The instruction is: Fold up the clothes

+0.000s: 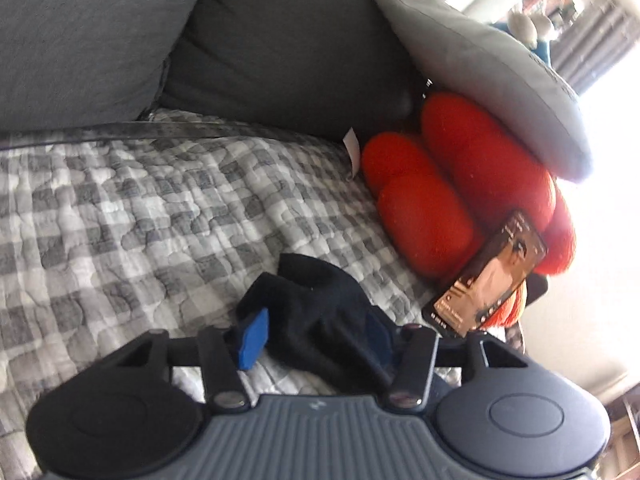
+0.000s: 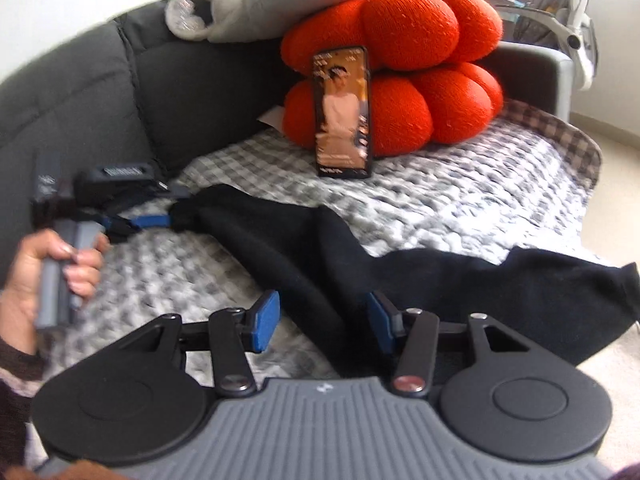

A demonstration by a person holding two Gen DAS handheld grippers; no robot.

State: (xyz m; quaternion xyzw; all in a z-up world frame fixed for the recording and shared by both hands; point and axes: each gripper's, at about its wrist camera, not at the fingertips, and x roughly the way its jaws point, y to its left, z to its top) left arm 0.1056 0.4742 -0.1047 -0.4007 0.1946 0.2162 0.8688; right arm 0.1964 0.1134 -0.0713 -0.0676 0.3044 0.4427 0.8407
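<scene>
Left hand-held gripper (image 1: 316, 332): black arms, two round black discs, a grey ribbed body, blue pads, shiny round screws.
Right hand-held gripper (image 2: 324, 316): the same look, blue pads, one silver screw and one reddish screw.
Hand (image 2: 48, 276): wraps a grey handle.
Sleeve (image 2: 16, 364): dark brown, knitted cuff.

Writing on the phone screen (image 2: 343, 114) seems too blurred to read.

Your left wrist camera looks down close over the checked quilt (image 1: 140, 216) toward the sofa back (image 1: 288, 52); your right wrist camera faces the same quilt from nearby, both sharing the red cushion (image 2: 404, 76) and phone (image 2: 343, 112).
</scene>
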